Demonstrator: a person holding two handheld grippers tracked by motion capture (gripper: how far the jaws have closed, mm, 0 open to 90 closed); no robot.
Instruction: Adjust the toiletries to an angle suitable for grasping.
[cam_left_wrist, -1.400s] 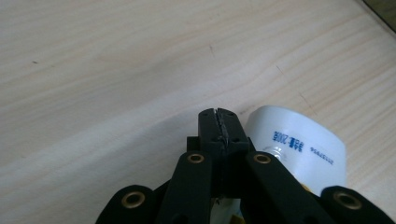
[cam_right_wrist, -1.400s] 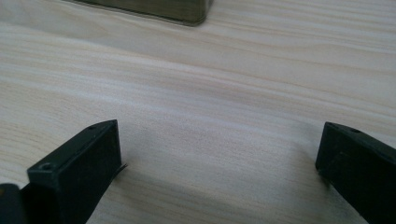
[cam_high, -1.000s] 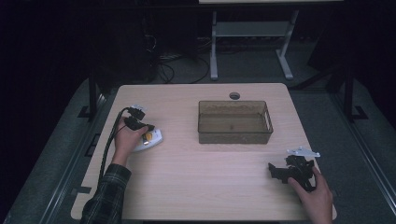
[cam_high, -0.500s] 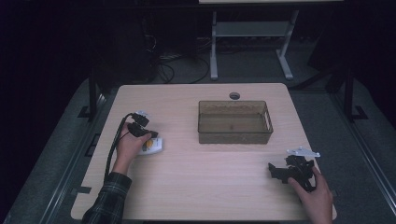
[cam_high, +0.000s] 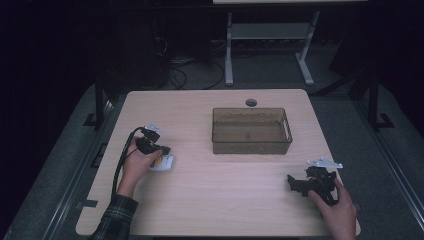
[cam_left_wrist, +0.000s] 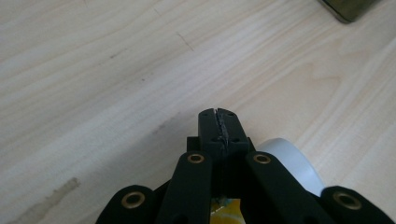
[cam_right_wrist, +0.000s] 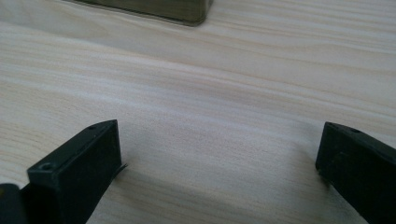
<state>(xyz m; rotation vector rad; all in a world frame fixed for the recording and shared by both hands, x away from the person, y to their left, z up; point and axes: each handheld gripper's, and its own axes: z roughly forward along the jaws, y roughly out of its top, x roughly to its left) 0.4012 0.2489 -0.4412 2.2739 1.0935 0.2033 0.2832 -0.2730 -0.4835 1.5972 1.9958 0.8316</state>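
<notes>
High view: left gripper (cam_high: 156, 148) has shifted right over the white object (cam_high: 164, 163).

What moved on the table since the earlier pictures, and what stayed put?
The left tool slid toward the person's side and a little toward the table's middle, along with the small white and yellow object beside it. Its jaws are now pressed together, with that object showing beneath them. The right tool, jaws wide open, and the clear brown plastic bin stayed where they were.
</notes>
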